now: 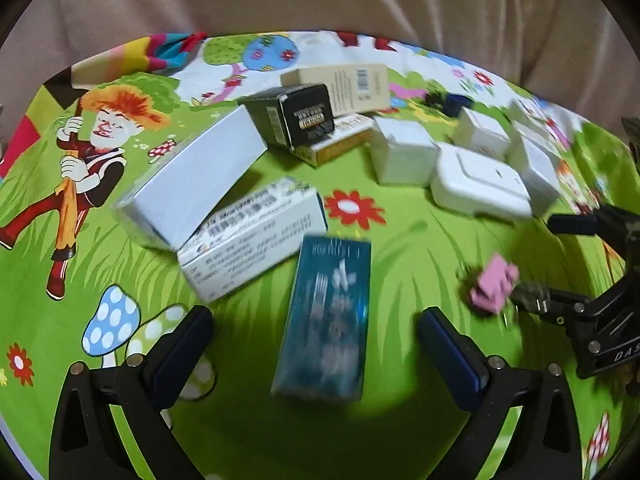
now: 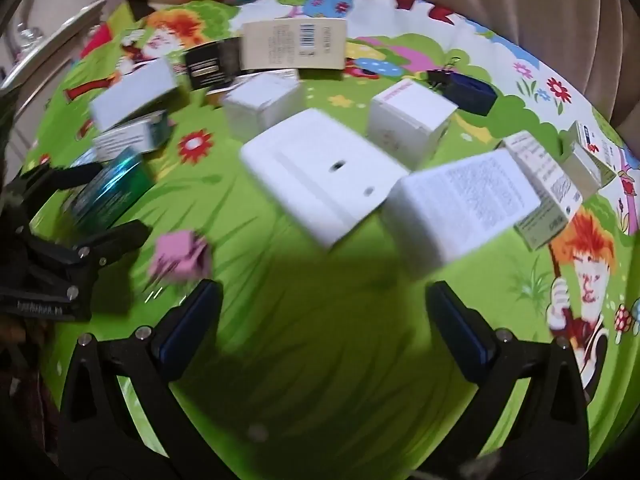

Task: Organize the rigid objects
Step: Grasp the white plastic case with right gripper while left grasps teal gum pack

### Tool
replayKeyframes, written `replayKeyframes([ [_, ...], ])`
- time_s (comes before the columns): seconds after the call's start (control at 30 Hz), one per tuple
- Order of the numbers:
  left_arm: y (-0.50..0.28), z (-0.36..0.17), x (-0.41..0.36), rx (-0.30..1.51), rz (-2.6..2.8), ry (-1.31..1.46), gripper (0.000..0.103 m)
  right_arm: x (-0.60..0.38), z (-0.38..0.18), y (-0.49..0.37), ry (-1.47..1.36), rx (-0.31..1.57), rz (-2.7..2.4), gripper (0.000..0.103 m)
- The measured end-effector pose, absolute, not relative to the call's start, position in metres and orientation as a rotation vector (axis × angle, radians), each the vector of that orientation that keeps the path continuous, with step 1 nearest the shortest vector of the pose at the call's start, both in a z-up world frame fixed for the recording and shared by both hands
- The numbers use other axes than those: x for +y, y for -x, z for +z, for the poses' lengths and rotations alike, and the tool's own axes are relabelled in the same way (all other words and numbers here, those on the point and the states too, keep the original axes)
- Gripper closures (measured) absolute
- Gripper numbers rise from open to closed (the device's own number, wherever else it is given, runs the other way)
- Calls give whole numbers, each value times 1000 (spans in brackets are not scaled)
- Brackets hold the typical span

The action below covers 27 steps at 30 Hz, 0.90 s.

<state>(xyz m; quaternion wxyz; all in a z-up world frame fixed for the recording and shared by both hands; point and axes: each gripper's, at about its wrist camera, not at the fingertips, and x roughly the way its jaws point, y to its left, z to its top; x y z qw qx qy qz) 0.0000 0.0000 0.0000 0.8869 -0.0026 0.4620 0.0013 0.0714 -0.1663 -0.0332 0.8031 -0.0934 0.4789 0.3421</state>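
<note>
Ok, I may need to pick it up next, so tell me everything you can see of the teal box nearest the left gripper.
The teal box is a long rectangular carton, seemingly glossy card, with pale blurred print and lettering near its far end. It appears closed and lies flat on the green cartoon cloth, lengthwise away from the camera, between the left gripper's open jaws, which do not grip it. Its far left corner meets or nearly meets the white barcode box.
</note>
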Motion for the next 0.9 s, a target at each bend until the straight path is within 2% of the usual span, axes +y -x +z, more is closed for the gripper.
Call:
replayKeyframes([
  [0.1,12,0,10,968,10,16,0,-164,-36,-68,292,983,770,0],
  [0.33,45,-1,23,946,44,36,0,-157,-37,-128,344,944,870,0],
  [0.57,39,4,22,974,81,40,0,-129,-36,-162,443,904,1087,0],
  [0.6,35,4,23,982,88,39,0,-129,-35,-160,442,898,1093,4],
  [0.63,34,2,24,992,107,30,0,-133,-33,-155,427,877,1104,22],
  [0.7,28,2,22,996,102,24,0,-133,-27,-141,404,819,1088,35],
  [0.83,0,0,4,1000,45,-8,0,-165,-26,-104,340,832,946,35],
  [0.9,-10,-1,-6,972,12,-24,5,-182,-26,-83,313,853,881,35],
])
